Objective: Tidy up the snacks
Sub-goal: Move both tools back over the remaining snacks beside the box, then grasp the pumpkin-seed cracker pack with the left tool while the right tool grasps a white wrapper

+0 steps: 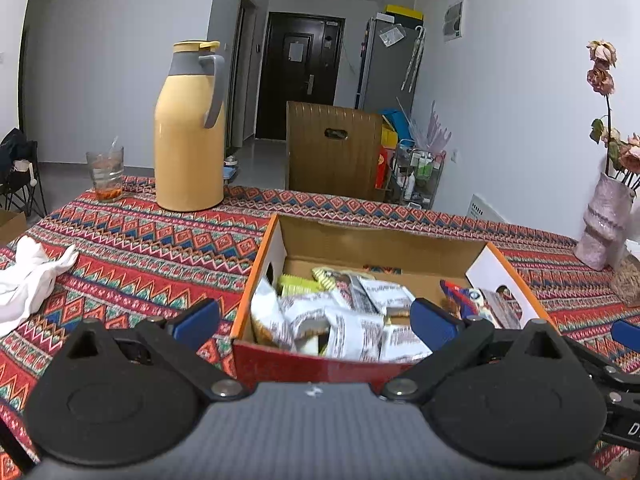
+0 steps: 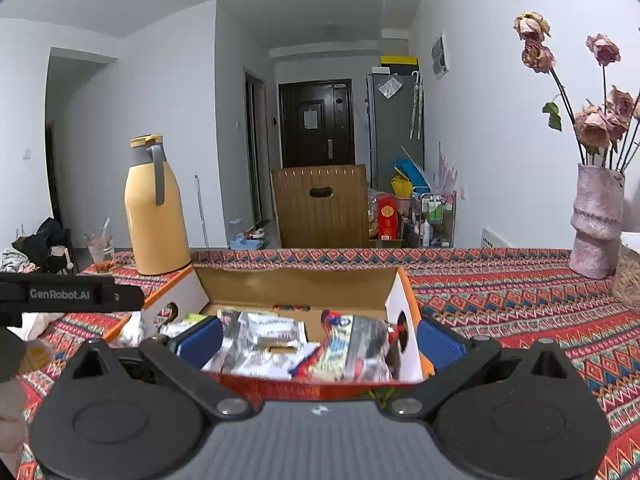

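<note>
An open cardboard box (image 1: 376,240) with orange edges sits on the patterned tablecloth, filled with several snack packets (image 1: 352,320), mostly white, some green and red-blue. My left gripper (image 1: 316,318) is open, its blue fingers spread across the box's near left part, holding nothing. In the right wrist view the same box (image 2: 296,284) lies straight ahead with white packets (image 2: 264,340) and a red-blue packet (image 2: 344,344). My right gripper (image 2: 320,340) is open, its fingers straddling the box's right half, nothing held.
A yellow thermos jug (image 1: 190,132) and a glass (image 1: 106,174) stand at the table's far left. A white cloth (image 1: 28,280) lies left of the box. A pink vase with dried roses (image 2: 596,220) stands far right. A brown chair (image 1: 334,148) is behind the table.
</note>
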`<state>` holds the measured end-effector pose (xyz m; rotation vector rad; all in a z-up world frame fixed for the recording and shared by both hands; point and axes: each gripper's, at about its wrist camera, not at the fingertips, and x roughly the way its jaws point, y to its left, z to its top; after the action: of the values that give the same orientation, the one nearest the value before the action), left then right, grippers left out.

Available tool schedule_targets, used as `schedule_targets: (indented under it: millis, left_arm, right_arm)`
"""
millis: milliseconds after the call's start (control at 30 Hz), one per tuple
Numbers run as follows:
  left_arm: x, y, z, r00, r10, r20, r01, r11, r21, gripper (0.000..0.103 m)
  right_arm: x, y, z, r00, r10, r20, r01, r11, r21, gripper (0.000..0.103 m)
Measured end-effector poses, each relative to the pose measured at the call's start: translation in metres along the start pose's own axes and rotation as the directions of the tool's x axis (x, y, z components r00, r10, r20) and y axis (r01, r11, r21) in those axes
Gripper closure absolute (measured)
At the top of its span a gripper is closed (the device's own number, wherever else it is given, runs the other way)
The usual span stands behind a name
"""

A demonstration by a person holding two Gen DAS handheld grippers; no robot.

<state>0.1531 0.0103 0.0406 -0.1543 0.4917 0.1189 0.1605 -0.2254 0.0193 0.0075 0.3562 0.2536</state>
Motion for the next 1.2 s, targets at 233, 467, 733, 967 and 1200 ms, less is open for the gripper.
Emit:
schedule_targets:
  millis: [233, 467, 733, 967, 1200]
  left_arm:
    - [-0.011, 0.013, -0.019, 1.0, -0.003, -0.029, 0.003, 1.0, 0.0, 0.0]
    - [-0.02, 0.023, -0.036, 0.999, -0.006, -0.044, 0.007, 1.0, 0.018, 0.0]
    - [-0.006, 0.027, -0.064, 0.998, 0.005, -0.064, -0.001, 0.999, 0.053, 0.0]
    - [-0.001, 0.031, -0.072, 0.998, -0.015, -0.059, 0.018, 0.998, 0.052, 0.0]
    - [0.002, 0.034, -0.075, 0.997, -0.02, -0.073, 0.023, 0.999, 0.035, 0.0]
  right_arm:
    - [-0.017, -0.004, -0.02, 0.999, -0.005, -0.04, 0.006, 1.0, 0.007, 0.0]
    - [-0.029, -0.007, -0.042, 0.997, -0.006, -0.081, 0.007, 1.0, 0.014, 0.0]
    - [-0.034, -0.008, -0.059, 0.992, -0.002, -0.128, 0.004, 1.0, 0.018, 0.0]
    - [-0.025, -0.008, -0.063, 0.986, -0.01, -0.166, 0.015, 1.0, 0.024, 0.0]
    - [-0.011, -0.012, -0.058, 0.982, 0.008, -0.188, 0.003, 0.998, 0.059, 0.0]
